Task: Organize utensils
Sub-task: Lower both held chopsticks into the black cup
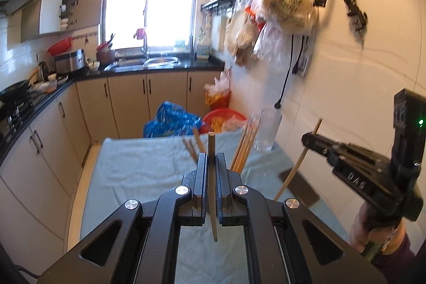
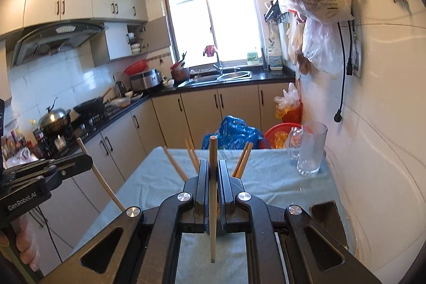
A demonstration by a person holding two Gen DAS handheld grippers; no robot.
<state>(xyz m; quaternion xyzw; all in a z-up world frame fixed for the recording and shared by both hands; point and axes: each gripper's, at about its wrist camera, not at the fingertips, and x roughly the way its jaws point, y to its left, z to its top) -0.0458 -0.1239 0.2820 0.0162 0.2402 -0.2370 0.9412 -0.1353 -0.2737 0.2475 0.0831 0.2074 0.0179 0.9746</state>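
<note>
Jaws of the left gripper (image 1: 211, 164) pinched one pale wooden chopstick (image 1: 212, 177) upright, the right gripper (image 2: 212, 172) likewise clamped another wooden stick (image 2: 213, 198), and the tall clear glass tumbler (image 2: 311, 151) stood ahead-right on the towel-covered worktop (image 2: 266, 177), nearer the right hand, loose chopsticks partly hidden.

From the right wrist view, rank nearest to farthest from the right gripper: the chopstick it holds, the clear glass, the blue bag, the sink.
1. chopstick, clamped in the right gripper.
2. clear glass, ahead right on the table.
3. blue bag, on the floor past the table's far edge.
4. sink, under the window.
</note>
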